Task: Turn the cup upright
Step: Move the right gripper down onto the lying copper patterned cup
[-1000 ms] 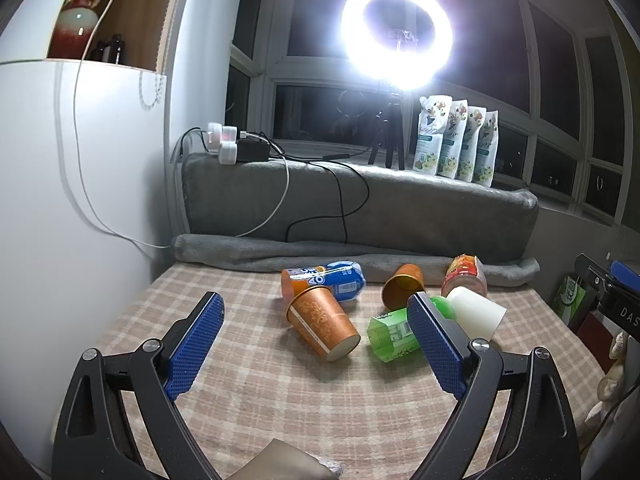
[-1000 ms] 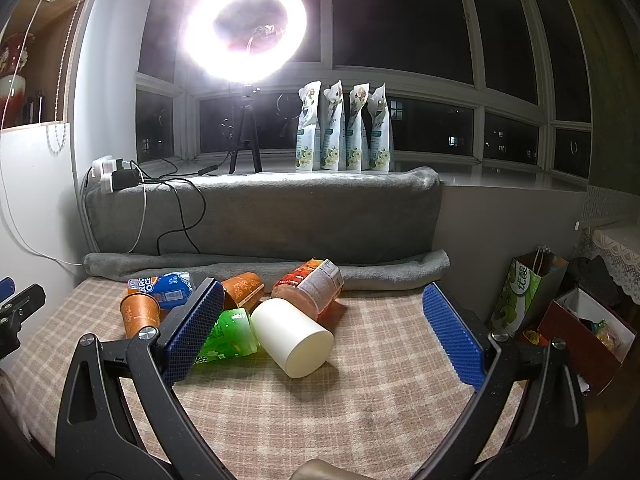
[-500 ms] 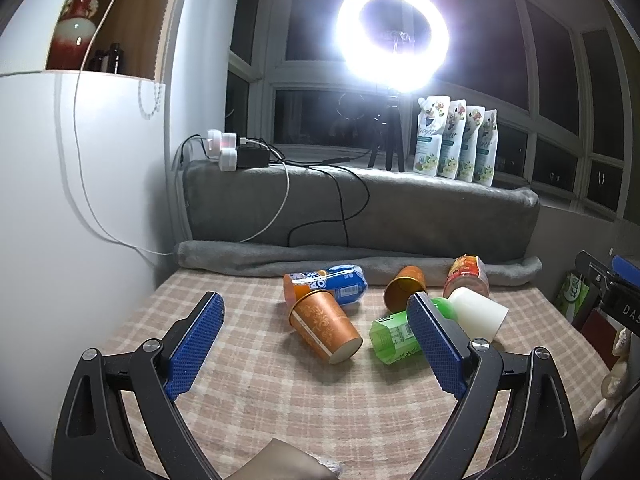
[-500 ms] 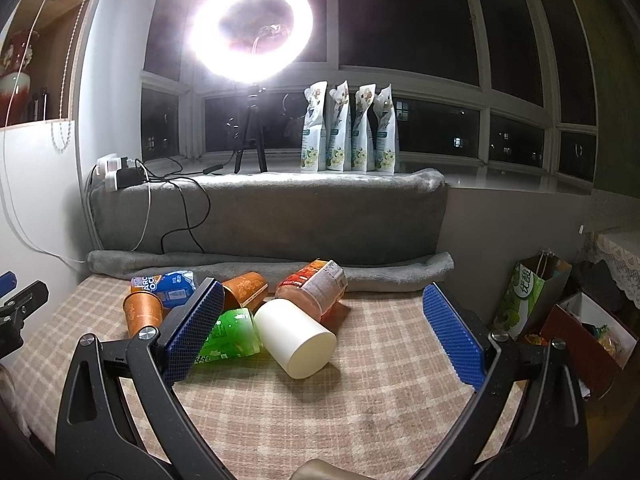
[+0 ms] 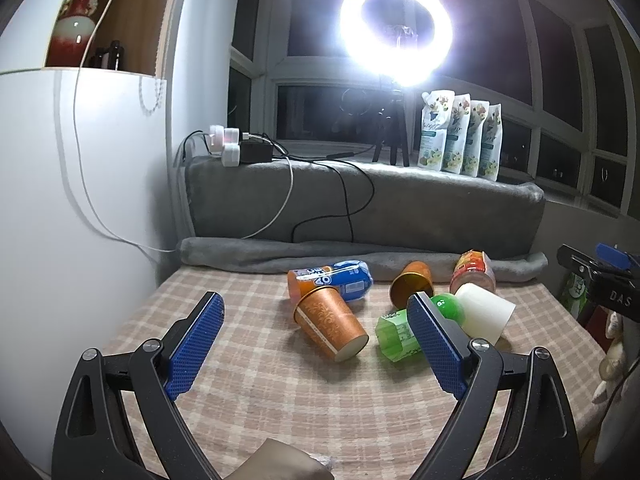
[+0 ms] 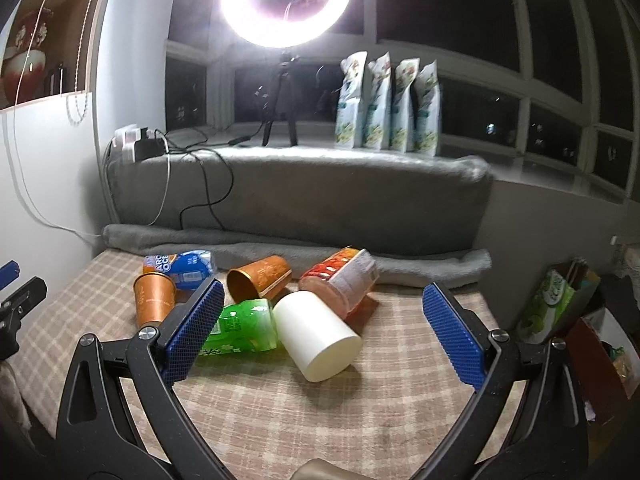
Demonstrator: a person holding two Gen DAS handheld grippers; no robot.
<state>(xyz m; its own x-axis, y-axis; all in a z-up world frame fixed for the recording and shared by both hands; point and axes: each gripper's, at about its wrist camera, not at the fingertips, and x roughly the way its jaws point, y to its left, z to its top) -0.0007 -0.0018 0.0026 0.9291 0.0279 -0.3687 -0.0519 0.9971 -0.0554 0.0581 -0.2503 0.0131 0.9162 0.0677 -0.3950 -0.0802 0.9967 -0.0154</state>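
Several cups lie tipped over on the plaid table cloth (image 5: 280, 392). An orange patterned cup (image 5: 330, 327) lies on its side ahead of my open, empty left gripper (image 5: 320, 344); it also shows in the right wrist view (image 6: 154, 298). A white cup (image 6: 316, 334) lies on its side just ahead of my open, empty right gripper (image 6: 320, 334); it also shows in the left wrist view (image 5: 484, 312). A second orange cup (image 6: 258, 278) lies behind, mouth toward me. A green cup (image 6: 240, 326), a blue-orange cup (image 6: 182, 266) and a red-labelled cup (image 6: 342, 278) lie among them.
A rolled grey blanket (image 5: 360, 256) and a grey cushion (image 6: 300, 196) bound the table's far side. A white cabinet (image 5: 80, 200) stands on the left. A ring light on a tripod (image 5: 396, 52), cables and pouches (image 6: 388, 104) sit on the sill. Bags (image 6: 560, 300) stand at the right.
Both grippers have moved a little closer to the cups, the right one more, and tilted down slightly. The cups have not moved. Both stay open.
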